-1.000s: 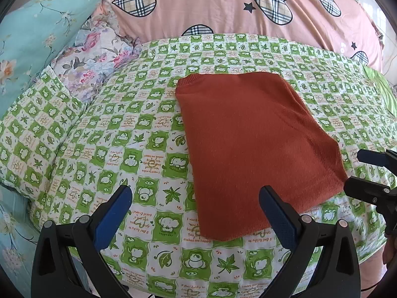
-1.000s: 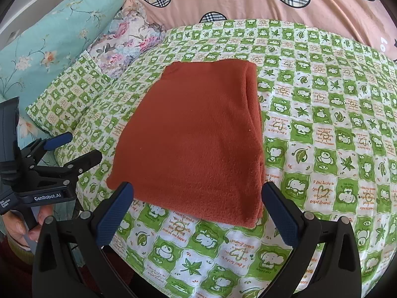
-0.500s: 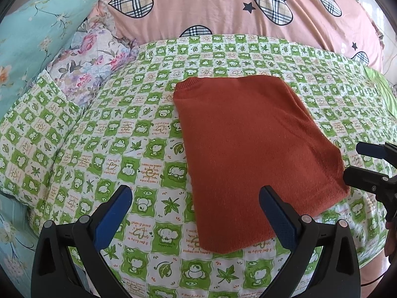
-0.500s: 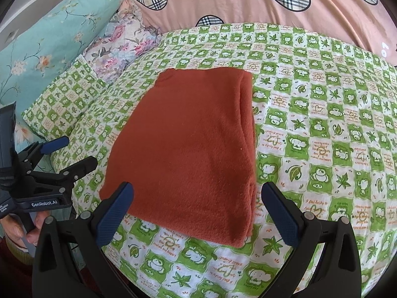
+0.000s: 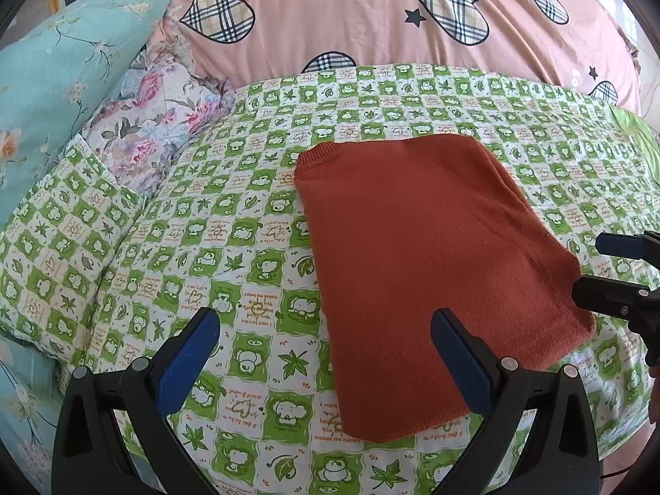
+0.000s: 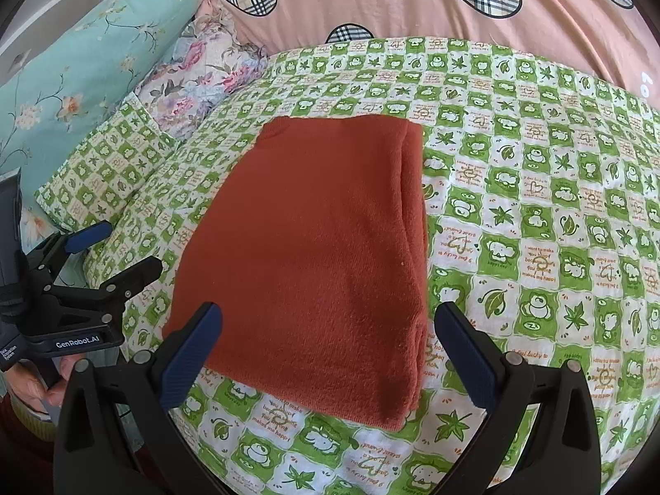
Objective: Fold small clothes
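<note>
A rust-orange knit garment (image 5: 429, 264) lies folded into a flat rectangle on the green-and-white checked sheet (image 5: 231, 247); it also shows in the right wrist view (image 6: 321, 255), with stacked fold edges along its right side. My left gripper (image 5: 326, 354) is open and empty, above the garment's near left corner. My right gripper (image 6: 326, 350) is open and empty, above the garment's near edge. Each gripper shows at the edge of the other's view: the right one (image 5: 610, 268) and the left one (image 6: 111, 251).
A pink quilt with plaid hearts (image 5: 371, 16) rises behind the sheet. A teal floral pillow (image 5: 62, 66) and a pale flowered pillow (image 5: 156, 119) lie at the left, beside a pillow in the same green check (image 5: 62, 222). The bed's front edge is close below the grippers.
Both grippers have drawn back and up a little from the garment, which now looks slightly smaller and farther. The garment has not moved. Both stay open.
</note>
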`<state>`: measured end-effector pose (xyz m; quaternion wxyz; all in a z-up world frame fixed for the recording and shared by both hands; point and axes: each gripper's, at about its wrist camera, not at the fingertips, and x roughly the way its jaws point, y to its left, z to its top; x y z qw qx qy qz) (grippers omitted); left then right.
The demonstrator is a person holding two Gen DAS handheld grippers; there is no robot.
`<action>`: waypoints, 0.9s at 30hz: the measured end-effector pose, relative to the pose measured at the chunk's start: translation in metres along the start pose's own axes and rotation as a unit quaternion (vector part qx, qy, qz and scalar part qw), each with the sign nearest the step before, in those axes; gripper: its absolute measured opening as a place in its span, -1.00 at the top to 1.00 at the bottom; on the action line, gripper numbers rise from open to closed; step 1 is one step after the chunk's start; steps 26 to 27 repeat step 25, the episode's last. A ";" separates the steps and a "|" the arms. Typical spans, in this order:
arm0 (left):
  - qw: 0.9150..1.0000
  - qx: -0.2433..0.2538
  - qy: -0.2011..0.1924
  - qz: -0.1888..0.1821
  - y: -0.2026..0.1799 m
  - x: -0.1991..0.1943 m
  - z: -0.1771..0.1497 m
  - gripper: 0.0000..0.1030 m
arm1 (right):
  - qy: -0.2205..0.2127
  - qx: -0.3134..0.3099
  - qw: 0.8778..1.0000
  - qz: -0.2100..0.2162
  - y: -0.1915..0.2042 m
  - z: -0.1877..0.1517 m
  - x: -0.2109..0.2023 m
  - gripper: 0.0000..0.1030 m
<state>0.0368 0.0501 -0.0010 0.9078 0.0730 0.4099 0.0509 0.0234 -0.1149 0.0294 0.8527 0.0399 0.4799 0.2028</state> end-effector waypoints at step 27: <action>1.000 -0.005 0.000 -0.008 -0.003 0.000 0.011 -0.99 | -0.001 0.007 1.000 0.008 -0.006 0.007 0.005 -0.99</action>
